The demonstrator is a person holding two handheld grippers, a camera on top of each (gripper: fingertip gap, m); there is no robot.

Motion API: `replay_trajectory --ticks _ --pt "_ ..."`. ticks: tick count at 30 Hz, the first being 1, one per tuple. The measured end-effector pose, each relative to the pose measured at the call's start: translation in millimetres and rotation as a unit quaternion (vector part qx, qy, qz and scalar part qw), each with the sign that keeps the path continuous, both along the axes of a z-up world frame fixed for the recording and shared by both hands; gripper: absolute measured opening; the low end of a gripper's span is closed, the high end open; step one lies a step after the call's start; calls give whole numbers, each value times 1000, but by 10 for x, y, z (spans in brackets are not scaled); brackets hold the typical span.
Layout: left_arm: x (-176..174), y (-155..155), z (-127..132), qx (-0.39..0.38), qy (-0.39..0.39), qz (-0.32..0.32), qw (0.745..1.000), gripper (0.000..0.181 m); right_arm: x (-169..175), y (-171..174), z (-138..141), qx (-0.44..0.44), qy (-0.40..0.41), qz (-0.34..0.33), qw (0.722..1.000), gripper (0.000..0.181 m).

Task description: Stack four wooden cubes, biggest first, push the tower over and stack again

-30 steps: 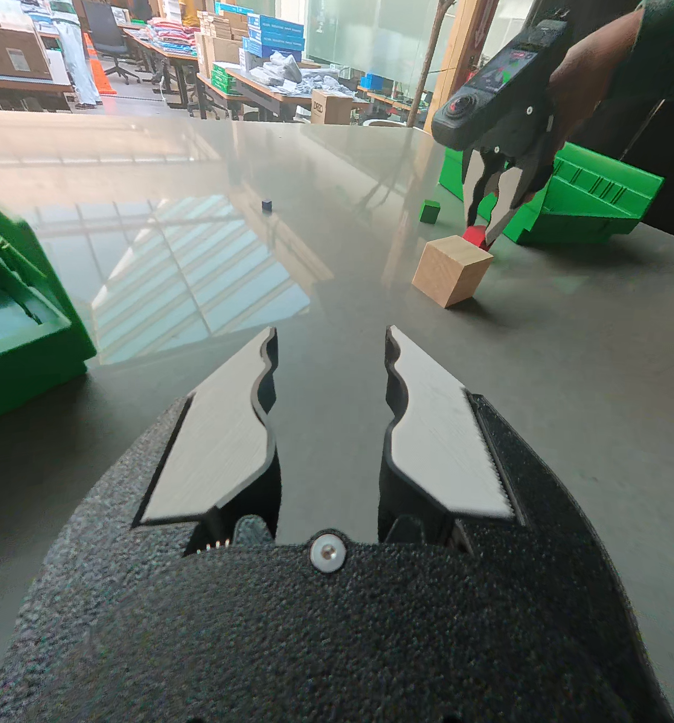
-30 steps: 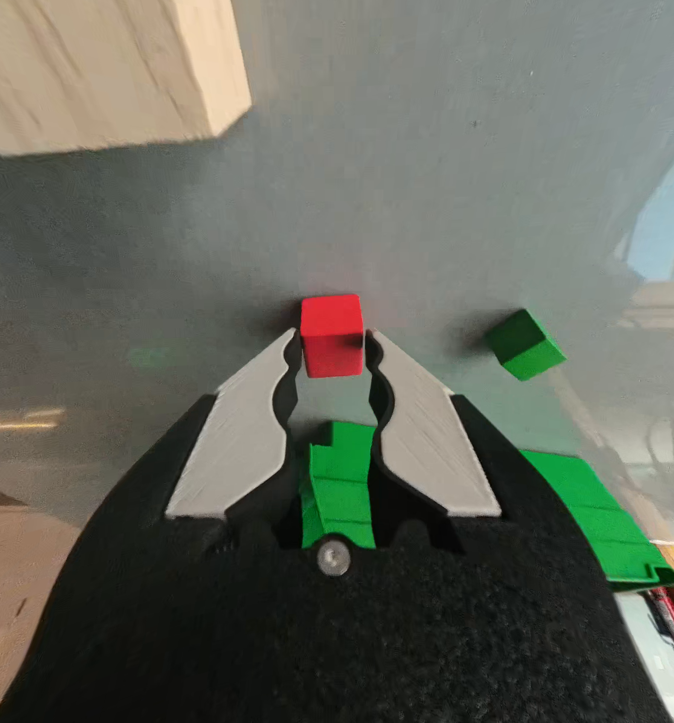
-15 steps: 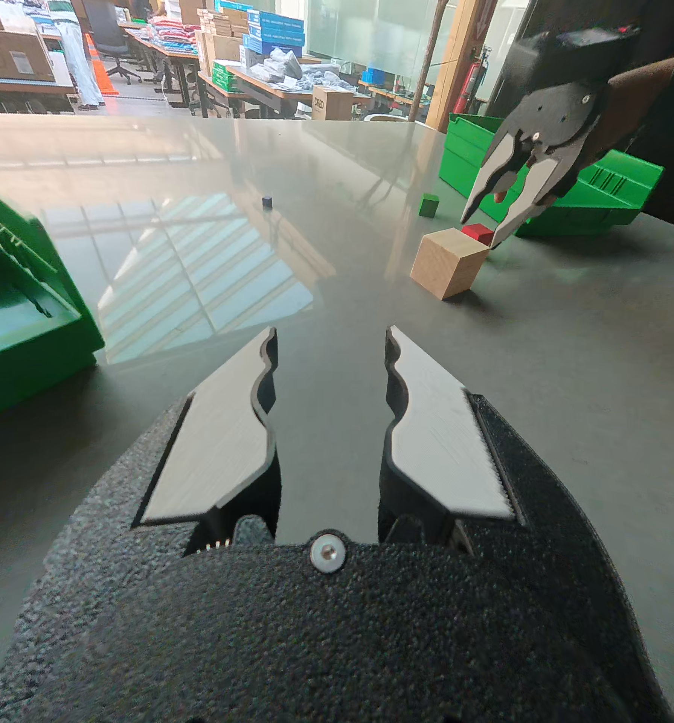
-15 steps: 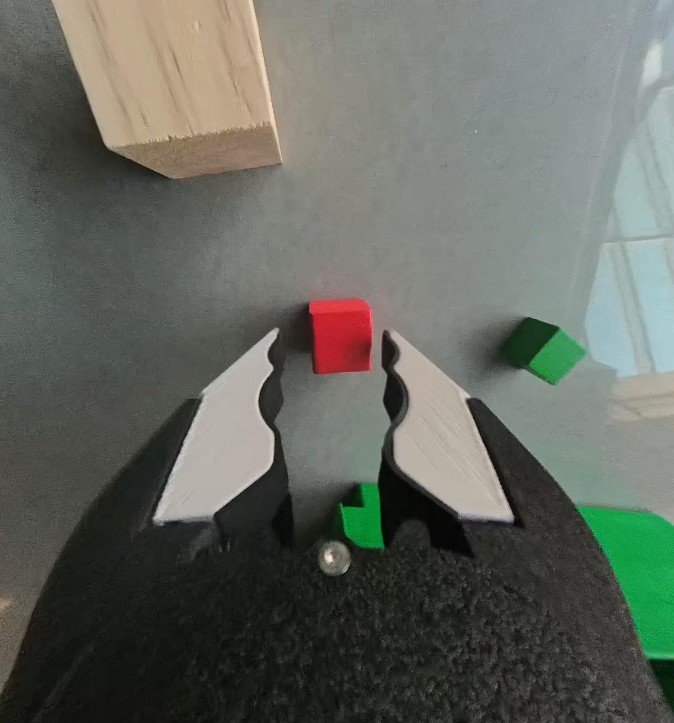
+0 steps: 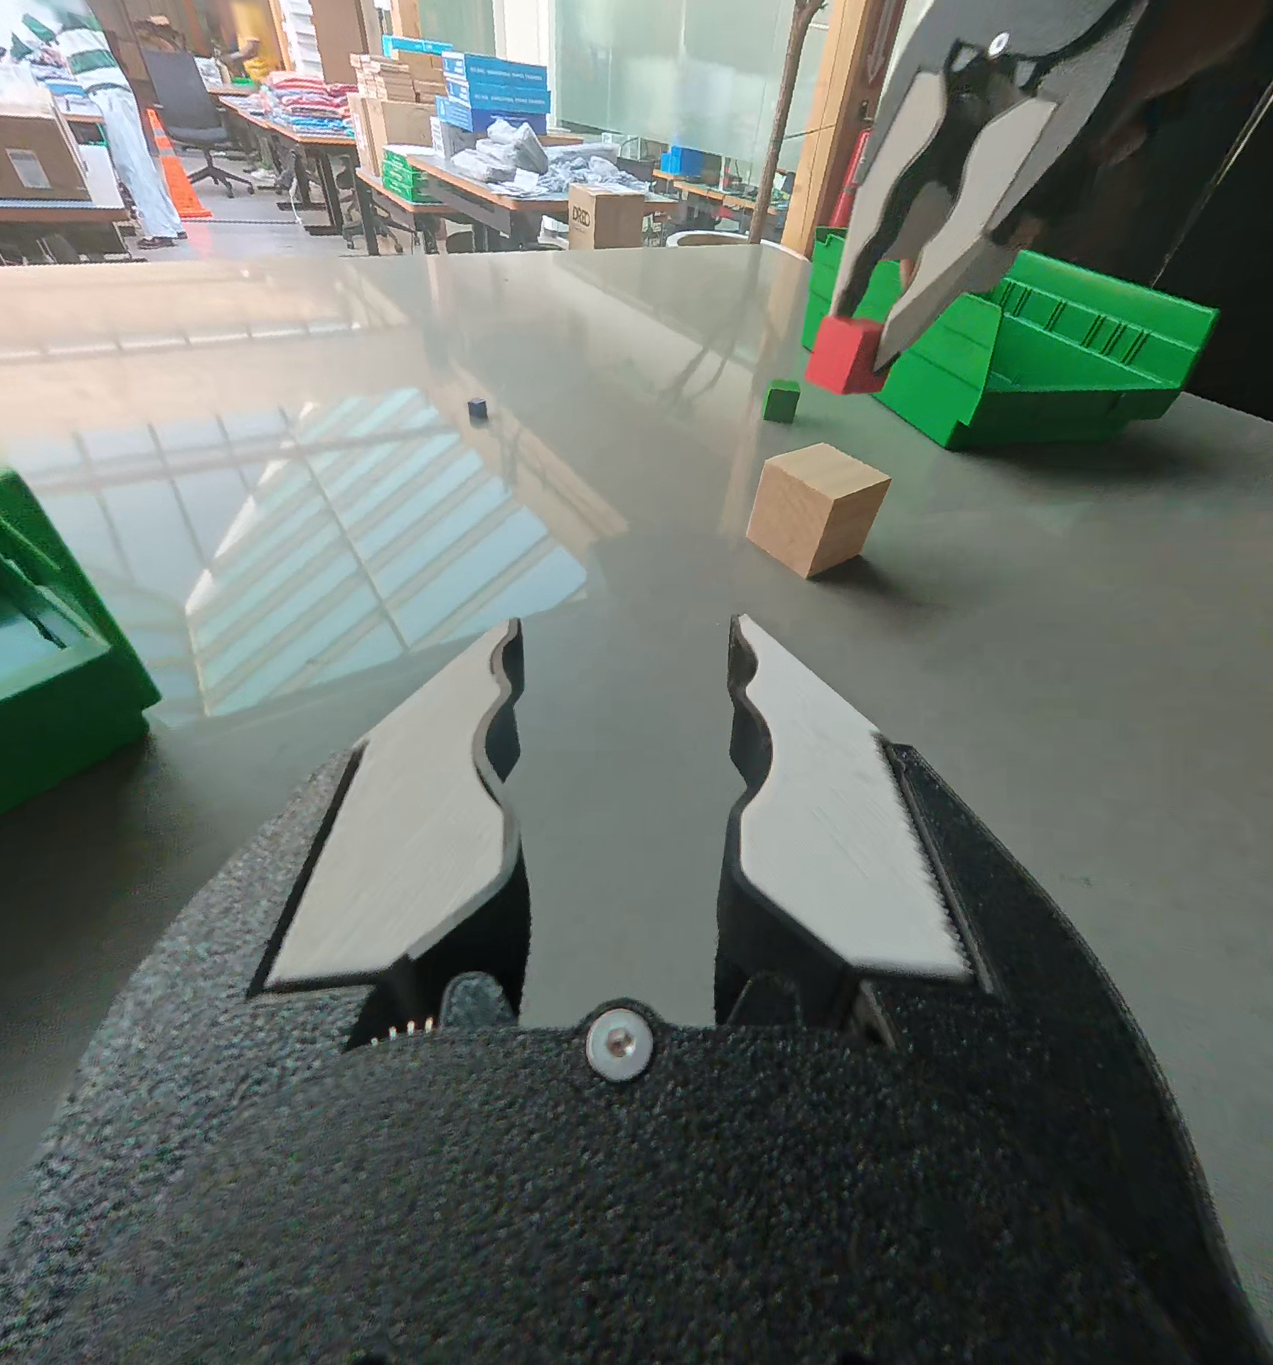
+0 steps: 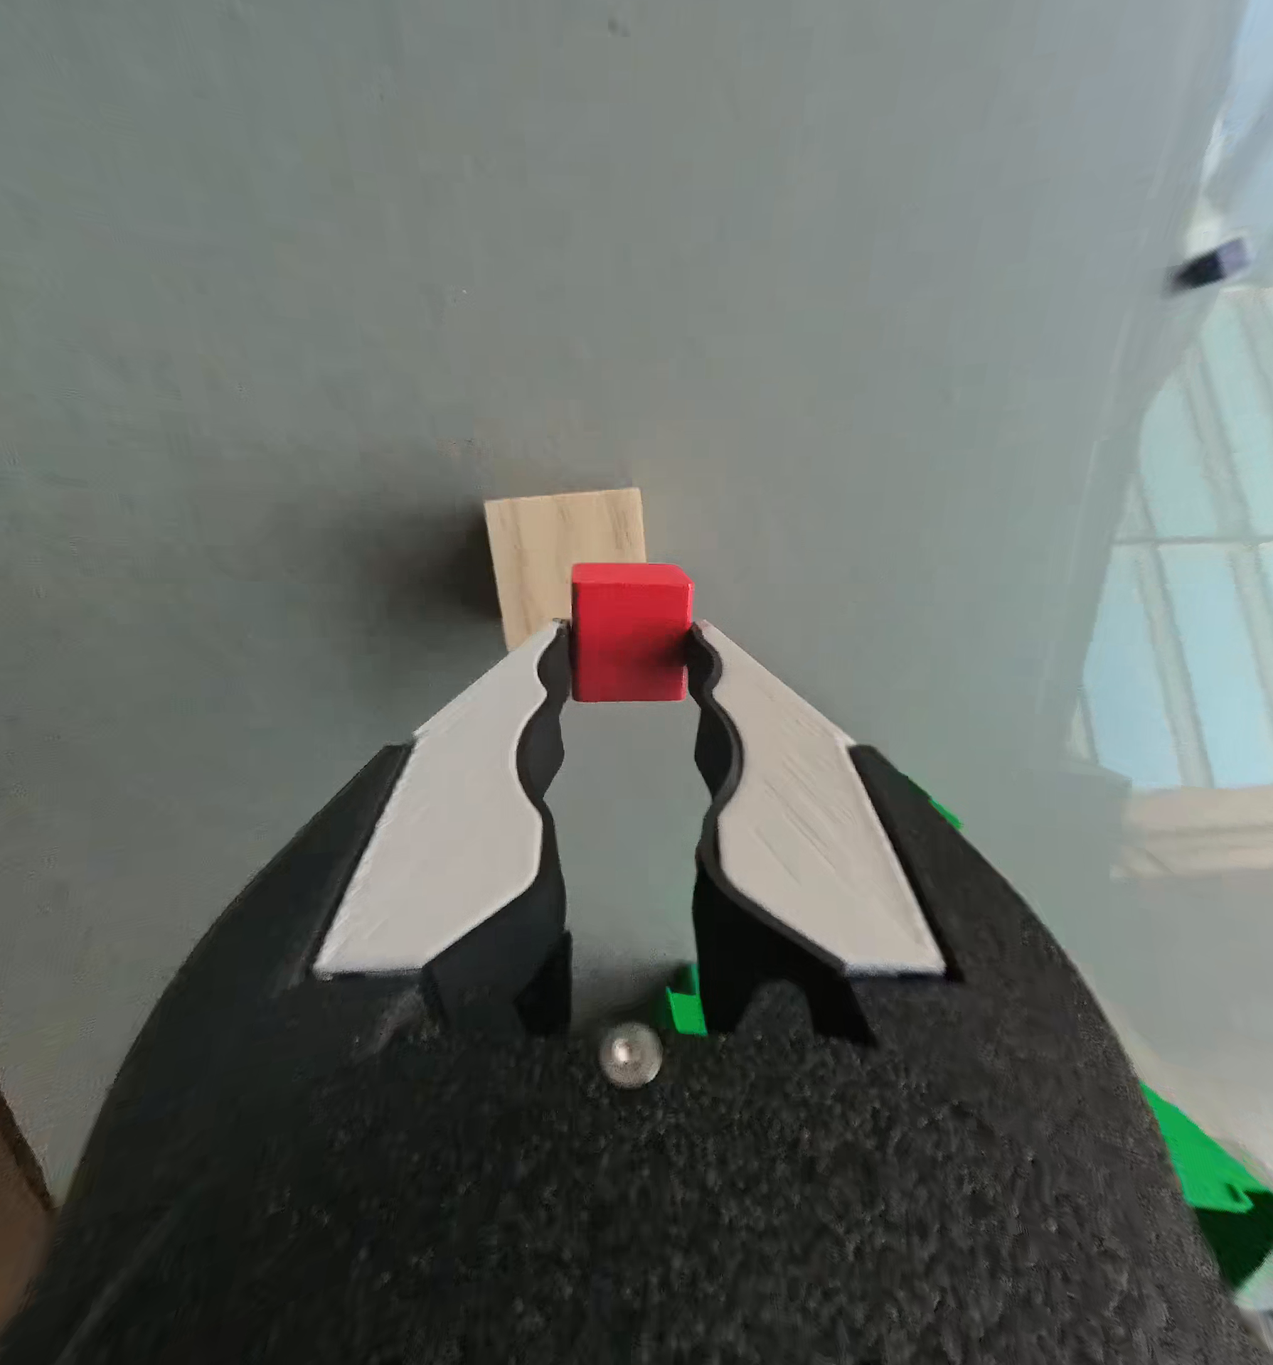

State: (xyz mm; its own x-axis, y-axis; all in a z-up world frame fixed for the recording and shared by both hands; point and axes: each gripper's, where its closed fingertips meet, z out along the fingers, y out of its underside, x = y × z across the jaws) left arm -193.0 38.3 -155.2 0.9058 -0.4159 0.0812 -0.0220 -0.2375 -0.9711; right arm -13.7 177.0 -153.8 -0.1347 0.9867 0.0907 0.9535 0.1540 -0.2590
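The right gripper (image 6: 630, 628) is clenching a small red cube (image 6: 630, 634) at its very fingertips, one grey finger pressing on each side, and it is carrying that cube in the air, clear of the grey table (image 6: 249, 295). From the left wrist view the red cube (image 5: 844, 353) is hanging above the tabletop, in front of a green bin (image 5: 1047, 369) lying at the far right of the table. Below the lifted cube a larger pale wooden block (image 5: 814, 510) is sitting on the table; in the right wrist view that wooden block (image 6: 563, 550) is peeking out just behind the red cube. A small green cube (image 5: 780, 401) is resting on the table between the wooden block and the bin, and a tiny dark cube (image 5: 477, 408) is sitting well apart, farther to the left. The left gripper (image 5: 622, 650) is hovering low over bare table with its jaws spread wide, grasping nothing. Another green bin (image 5: 28, 687) is standing at the left edge, near that gripper. Beyond the table, desks piled with boxes are filling the room, and a person (image 5: 113, 125) is standing far off at the upper left.
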Motion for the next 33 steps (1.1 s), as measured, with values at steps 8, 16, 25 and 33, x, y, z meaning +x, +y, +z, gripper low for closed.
replay_trajectory --ticks 8,16,25,33 --pt "-52 -133 -36 -3 22 11 1000 59 -82 -154 -282 -13 -28 37 999 31" --pt "-29 -138 -76 -9 26 8 1000 60 -104 -160 -301 -5 -35 39 999 31" --pt "-12 -134 -97 -11 26 5 1000 60 -89 -169 -309 9 -41 37 998 31" --pt "-25 -138 -99 -11 26 5 1000 60 -80 -176 -310 24 -44 36 998 31"
